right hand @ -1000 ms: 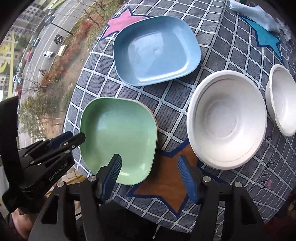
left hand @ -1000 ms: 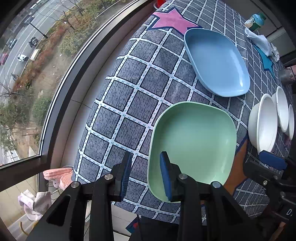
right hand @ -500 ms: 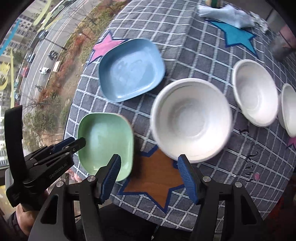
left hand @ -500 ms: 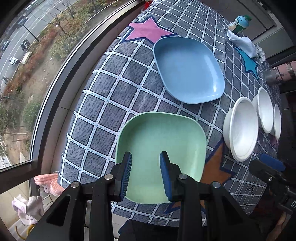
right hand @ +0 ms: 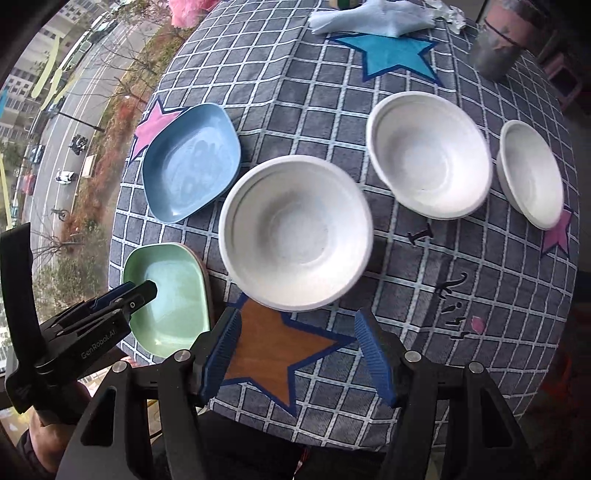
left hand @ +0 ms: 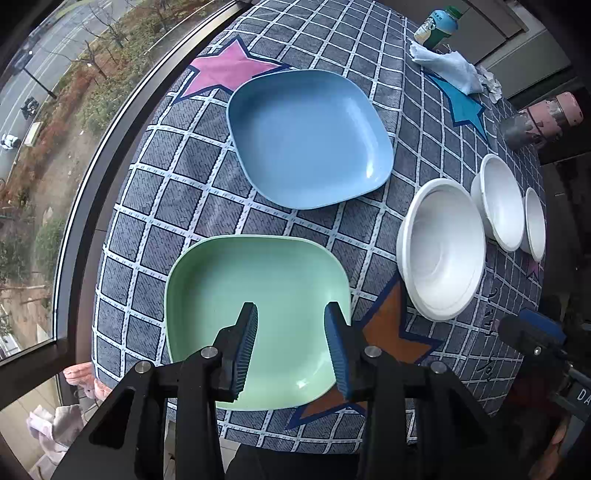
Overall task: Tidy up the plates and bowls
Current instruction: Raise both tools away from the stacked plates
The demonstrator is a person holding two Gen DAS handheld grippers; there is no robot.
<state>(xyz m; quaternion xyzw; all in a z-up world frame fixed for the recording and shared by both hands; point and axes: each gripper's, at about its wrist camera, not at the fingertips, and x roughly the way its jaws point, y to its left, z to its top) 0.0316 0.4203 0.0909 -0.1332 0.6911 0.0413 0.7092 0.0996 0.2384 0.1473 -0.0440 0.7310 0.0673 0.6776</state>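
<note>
— Checked cloth (left hand: 173, 192) with coloured stars covers a round table by a big window, street far below. What's on it?

— Two plates on the left: a green plate (left hand: 255, 317) near, a blue plate (left hand: 306, 136) farther off. To the right, three white bowls in a row: a large bowl (right hand: 295, 232), a middle bowl (right hand: 428, 155) and a small bowl (right hand: 530, 173). All five are empty and stand apart; nothing is stacked.

— And the grippers?

— The left gripper (left hand: 291, 347) hangs above the near part of the green plate, pointing down; its jaws are opening and nothing is between the pads. The right gripper (right hand: 299, 354) stands fairly wide and empty above the orange star (right hand: 280, 350), just near of the large bowl.

— What might go wrong?

— The green plate sits close to the near edge of the table. A pinch on its near rim, I'd judge, could tip it or push it off the cloth. The rim is thin and smooth, so a shallow bite may slip.

— The bowls?

— They look light. Catching one rim could skid the large bowl toward the plates, and the cloth could drag along. Dropping one bowl into another off-centre might leave it tilted.

— Anything else nearby?

— A crumpled tissue (left hand: 447, 66), a bottle (left hand: 437, 24) and a metal cup (right hand: 495, 51) at the far side, well away from the work.
</note>
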